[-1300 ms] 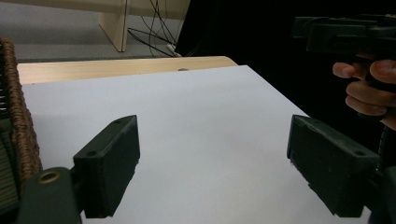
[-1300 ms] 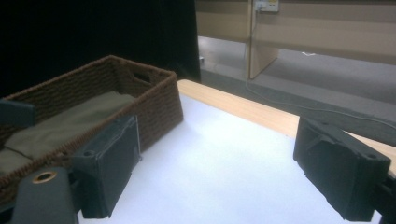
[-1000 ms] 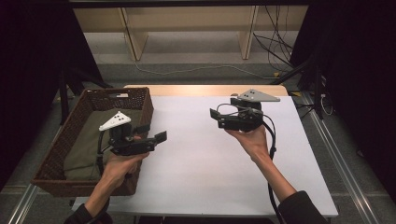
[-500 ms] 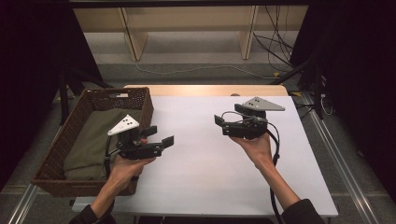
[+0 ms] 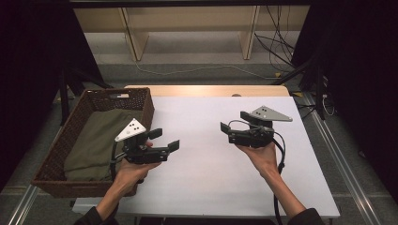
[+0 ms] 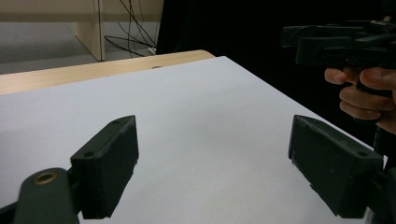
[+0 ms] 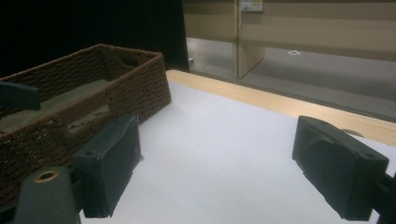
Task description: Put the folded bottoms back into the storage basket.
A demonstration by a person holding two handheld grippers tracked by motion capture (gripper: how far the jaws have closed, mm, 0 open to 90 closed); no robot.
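In the wicker basket (image 5: 141, 107) (table's left) lies olive cloth (image 5: 96, 140).

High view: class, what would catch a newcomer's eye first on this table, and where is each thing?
Two black grippers held above the white table stand out: the left gripper beside the basket, the right gripper over the table's right half, both with jaws open and holding nothing. Next comes the brown woven basket at the table's left edge, with an olive cloth lying inside.
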